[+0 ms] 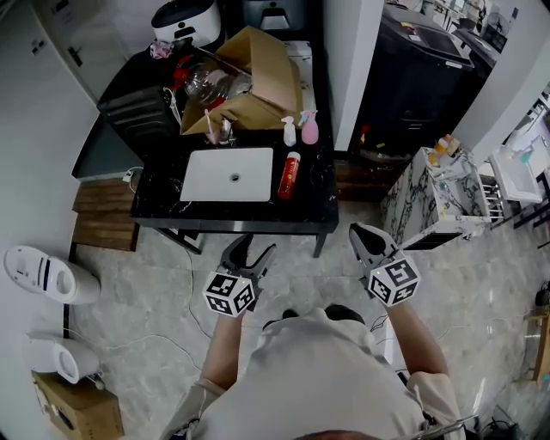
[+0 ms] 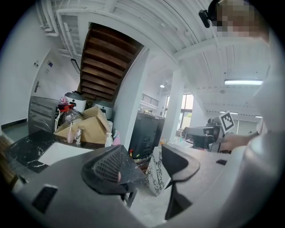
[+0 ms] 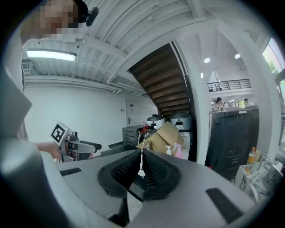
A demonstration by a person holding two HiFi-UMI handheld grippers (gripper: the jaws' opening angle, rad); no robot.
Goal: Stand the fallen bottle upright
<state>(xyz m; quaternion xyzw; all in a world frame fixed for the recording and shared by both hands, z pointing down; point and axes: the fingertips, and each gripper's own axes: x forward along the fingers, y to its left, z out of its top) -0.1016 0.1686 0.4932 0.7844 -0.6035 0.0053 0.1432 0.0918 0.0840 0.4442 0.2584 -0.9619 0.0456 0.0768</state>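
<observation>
A red bottle (image 1: pixel 289 174) with a pale cap lies on its side on the black table (image 1: pixel 249 216), just right of the white basin (image 1: pixel 228 174). Behind it stand a white spray bottle (image 1: pixel 290 131) and a pink spray bottle (image 1: pixel 309 127). My left gripper (image 1: pixel 252 249) hangs over the floor just in front of the table's near edge, its jaws open with nothing between them (image 2: pixel 153 162). My right gripper (image 1: pixel 358 232) is off the table's front right corner, its pads closed together on nothing (image 3: pixel 141 153). Neither gripper view shows the red bottle.
An open cardboard box (image 1: pixel 258 77) and glassware fill the back of the table, with rice cookers (image 1: pixel 185 21) behind. A tall black appliance (image 1: pixel 421 69) and a marble-patterned cabinet (image 1: pixel 421 193) stand to the right. White appliances (image 1: pixel 47 275) sit on the floor at left.
</observation>
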